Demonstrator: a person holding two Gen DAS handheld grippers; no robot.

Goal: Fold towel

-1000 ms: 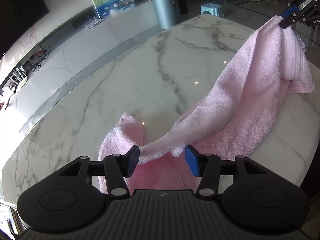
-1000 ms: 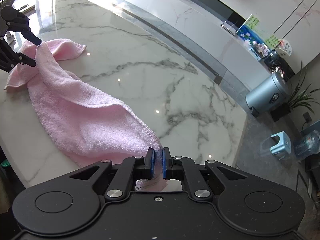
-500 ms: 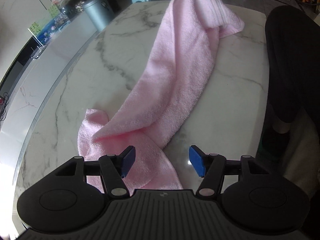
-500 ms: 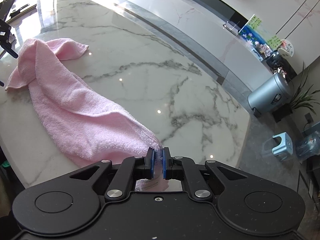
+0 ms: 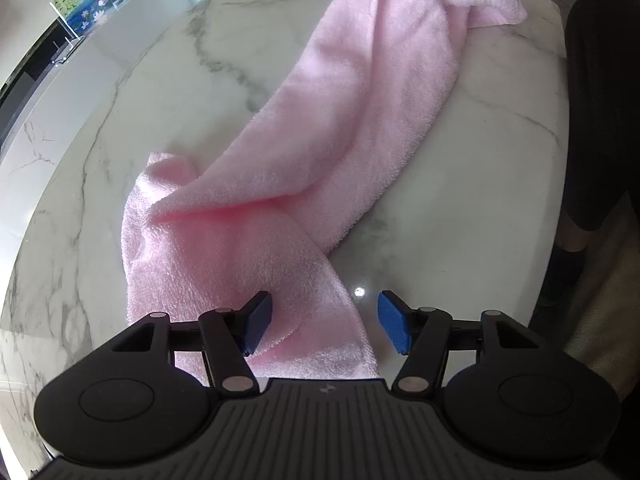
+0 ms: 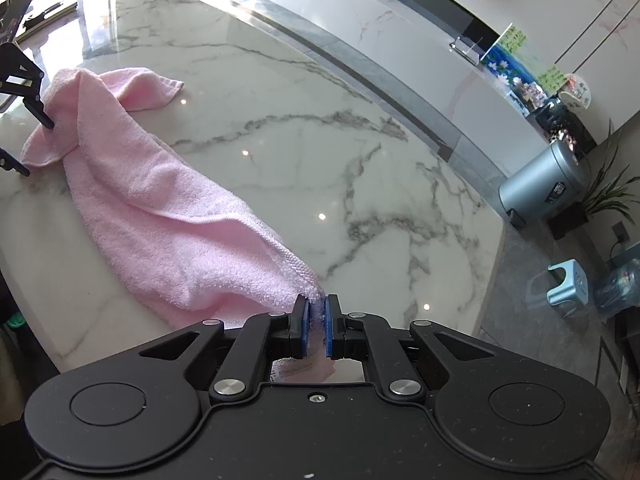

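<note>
- Towel (image 6: 160, 220) lay bunched in a long strip across the marble table (image 6: 320, 140), no fold made yet.
- Right tool (image 6: 316, 330) pinched one corner.
- Left tool (image 5: 324, 322) hung spread over the far end, gripping nothing.
- Spreading flat and folding remained.

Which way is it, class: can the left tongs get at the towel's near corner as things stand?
Probably yes: the left tongs are open over the towel, its near corner lying between them on the marble table, with nothing in the way.
</note>
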